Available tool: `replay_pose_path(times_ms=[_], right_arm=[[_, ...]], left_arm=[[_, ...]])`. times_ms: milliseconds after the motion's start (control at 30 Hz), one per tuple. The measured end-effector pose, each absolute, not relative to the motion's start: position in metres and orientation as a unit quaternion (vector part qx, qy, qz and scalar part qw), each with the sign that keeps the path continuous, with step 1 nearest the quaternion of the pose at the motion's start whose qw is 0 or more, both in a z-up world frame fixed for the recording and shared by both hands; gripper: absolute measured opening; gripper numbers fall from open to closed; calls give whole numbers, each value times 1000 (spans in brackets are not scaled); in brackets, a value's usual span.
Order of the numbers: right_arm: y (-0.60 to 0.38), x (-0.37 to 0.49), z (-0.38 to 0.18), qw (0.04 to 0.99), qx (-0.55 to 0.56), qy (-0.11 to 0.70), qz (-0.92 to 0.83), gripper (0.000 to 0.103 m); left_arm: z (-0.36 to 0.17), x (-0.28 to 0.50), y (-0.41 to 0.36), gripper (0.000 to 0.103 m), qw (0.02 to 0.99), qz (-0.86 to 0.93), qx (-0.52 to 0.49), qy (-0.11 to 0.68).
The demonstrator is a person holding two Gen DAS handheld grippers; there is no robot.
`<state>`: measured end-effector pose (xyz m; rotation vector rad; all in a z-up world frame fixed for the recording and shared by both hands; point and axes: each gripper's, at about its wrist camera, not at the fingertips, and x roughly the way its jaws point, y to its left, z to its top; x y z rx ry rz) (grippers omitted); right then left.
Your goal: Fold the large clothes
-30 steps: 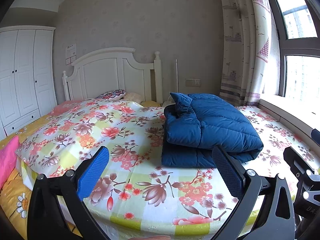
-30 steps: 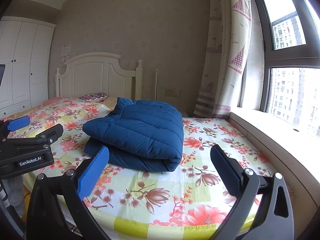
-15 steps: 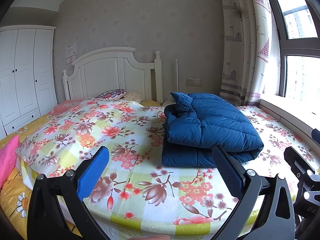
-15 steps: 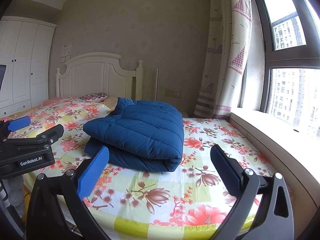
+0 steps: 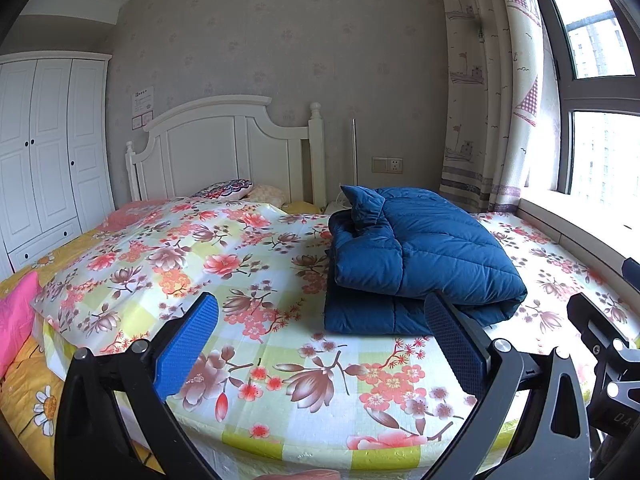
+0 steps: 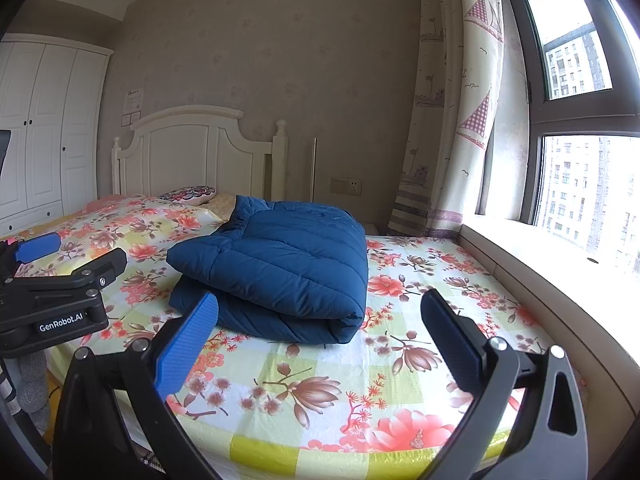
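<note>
Folded jacket on the bed, both grippers empty and held back

Left wrist view: the left gripper is spread wide; the blue jacket lies ahead and to its right on the bed. Right wrist view: the right gripper is spread too; the jacket sits ahead, slightly left, likely nearer this one, long axis toward the headboard.

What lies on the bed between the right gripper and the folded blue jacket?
Only the flowered bedsheet: in the right wrist view, nothing else lies between the open right gripper and the folded blue jacket.
</note>
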<state>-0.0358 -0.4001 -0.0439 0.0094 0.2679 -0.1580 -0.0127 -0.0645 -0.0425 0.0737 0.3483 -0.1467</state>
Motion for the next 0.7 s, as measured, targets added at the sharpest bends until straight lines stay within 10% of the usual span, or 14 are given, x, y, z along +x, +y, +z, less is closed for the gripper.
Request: replay_pose_path(times_ms=[700], right_arm=[[-398, -36, -45, 988, 6, 133, -77, 101]], left_arm=[[-42, -14, -62, 99, 983, -71, 37, 168]])
